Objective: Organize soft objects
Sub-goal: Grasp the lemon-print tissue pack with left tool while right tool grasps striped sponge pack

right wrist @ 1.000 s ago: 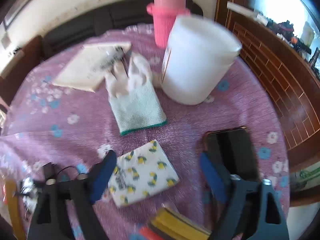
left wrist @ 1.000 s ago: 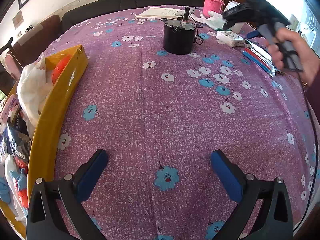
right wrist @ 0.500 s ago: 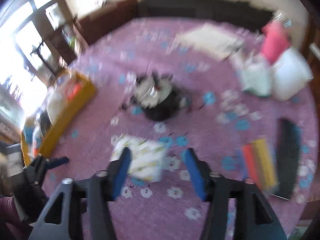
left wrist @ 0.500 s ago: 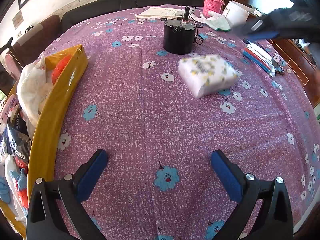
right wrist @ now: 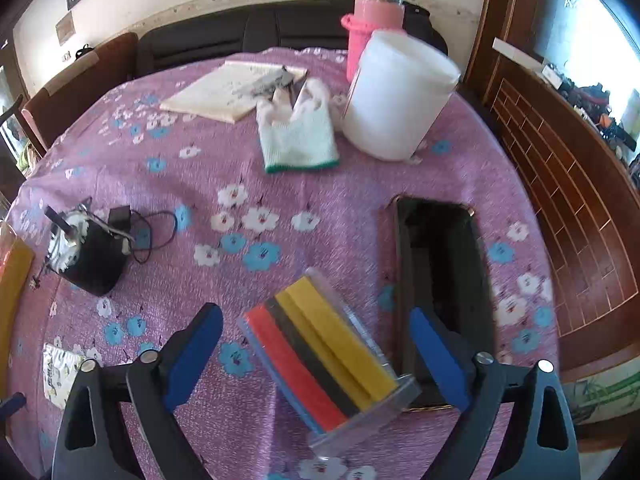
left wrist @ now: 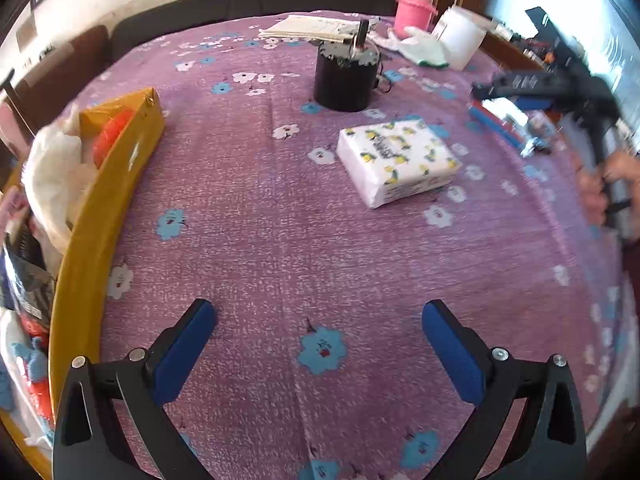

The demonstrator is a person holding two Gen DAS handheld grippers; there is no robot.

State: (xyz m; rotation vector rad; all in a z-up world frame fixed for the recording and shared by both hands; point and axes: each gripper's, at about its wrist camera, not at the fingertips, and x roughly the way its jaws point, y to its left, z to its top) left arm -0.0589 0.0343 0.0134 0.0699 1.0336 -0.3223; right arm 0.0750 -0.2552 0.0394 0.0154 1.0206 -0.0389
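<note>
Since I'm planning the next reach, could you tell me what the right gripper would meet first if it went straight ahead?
Probably the clear case of coloured strips, lying on the tablecloth between the open right gripper's fingers. Depth is unclear, so it could pass just above it.

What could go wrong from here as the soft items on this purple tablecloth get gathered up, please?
1. The white knitted glove with green cuff lies against the white plastic tub; grabbing it might nudge the tub.
2. The lemon-print tissue pack sits near the black round device with its loose cable; a wide approach could snag it.
3. The yellow box already looks full.
</note>
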